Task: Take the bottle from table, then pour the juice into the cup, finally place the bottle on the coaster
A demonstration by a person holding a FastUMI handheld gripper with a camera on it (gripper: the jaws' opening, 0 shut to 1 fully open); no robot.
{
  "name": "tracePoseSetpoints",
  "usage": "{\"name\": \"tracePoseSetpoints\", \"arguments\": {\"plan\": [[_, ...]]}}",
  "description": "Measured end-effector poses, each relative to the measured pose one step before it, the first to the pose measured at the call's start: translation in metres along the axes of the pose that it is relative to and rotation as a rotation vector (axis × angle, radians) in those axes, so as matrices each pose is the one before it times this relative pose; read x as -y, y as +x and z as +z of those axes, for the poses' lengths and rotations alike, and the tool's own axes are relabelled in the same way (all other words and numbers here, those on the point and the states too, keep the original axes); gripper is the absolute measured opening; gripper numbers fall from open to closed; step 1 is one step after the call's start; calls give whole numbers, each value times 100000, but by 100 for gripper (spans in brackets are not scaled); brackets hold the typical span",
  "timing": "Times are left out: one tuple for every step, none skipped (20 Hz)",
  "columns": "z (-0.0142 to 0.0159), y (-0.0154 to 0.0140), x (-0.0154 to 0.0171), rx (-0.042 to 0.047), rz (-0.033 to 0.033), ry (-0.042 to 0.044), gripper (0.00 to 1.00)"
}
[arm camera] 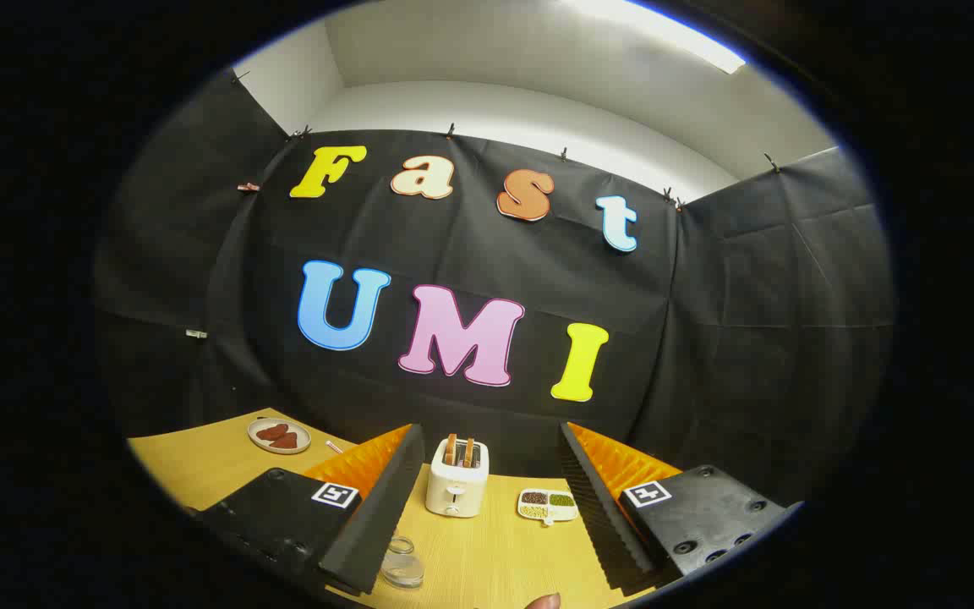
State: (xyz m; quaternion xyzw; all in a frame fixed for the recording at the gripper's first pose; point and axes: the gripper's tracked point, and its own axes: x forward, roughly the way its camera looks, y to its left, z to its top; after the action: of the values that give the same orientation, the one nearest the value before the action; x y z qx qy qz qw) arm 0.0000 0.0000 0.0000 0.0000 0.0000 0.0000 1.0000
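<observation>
The gripper is being held with its two fingers spread wide apart, and nothing is being gripped between them. Between the fingers, a little way ahead on the wooden table, a white toaster is being seen standing upright, with two slices of toast sticking up out of its slots. Just to the right of the toaster, also between the fingers, a small divided dish is being shown lying flat, its compartments being filled with what look like beans or grains in different shades. Close beside the left finger, nearer than the toaster, a low clear glass cup is being seen standing on the table; whether anything is in it cannot be told. Beyond the left finger, near the booth's dark cloth wall, a round plate is being shown carrying brownish pieces of food, and a small thin object is lying just to its right, too small to be made out. At the near edge of the table, a fingertip of a person is being glimpsed.
</observation>
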Motion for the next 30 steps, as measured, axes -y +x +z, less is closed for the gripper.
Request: {"name": "tracePoseSetpoints", "arguments": {"plan": [[-39,24,-36,188,306,235,97],[-14,-137,-156,164,414,274,97],[11,-15,-130,89,304,153,97],[-14,-68,-70,204,348,52,97],[110,-18,-100,380,377,116,97],[59,-101,-60,472,327,325,97],[51,-128,10,440,241,333,97],[102,64,-65,353,44,81,97],[-58,108,17,106,138,-163,97],[-60,-70,-29,51,171,-170,97],[-9,-38,-62,34,104,-85,97],[-80,-100,-29,-10,106,-51,97],[-22,14,23,41,81,26,97],[-54,95,-143,42,239,-55,97],[-81,60,-90,36,258,-78,97],[-326,-20,-186,-316,546,69,97],[-351,-24,-302,-394,820,388,97],[-414,43,-341,-608,885,745,97],[-560,9,-382,-593,671,814,97],[-590,-42,-261,-277,314,907,97],[-760,40,-349,-295,360,772,97],[-999,-34,-448,-540,515,587,97],[-1145,-104,-458,-755,660,228,97],[-1238,-21,-415,-1063,640,75,97],[-1495,13,-512,-1643,799,277,97],[-1735,18,-716,-2149,1355,897,97],[-1610,29,-500,-2138,865,1034,98],[-1310,41,-411,-1579,656,1195,98],[-1377,40,-397,-1545,783,914,98],[-1420,234,-415,-1758,957,362,97]]}}
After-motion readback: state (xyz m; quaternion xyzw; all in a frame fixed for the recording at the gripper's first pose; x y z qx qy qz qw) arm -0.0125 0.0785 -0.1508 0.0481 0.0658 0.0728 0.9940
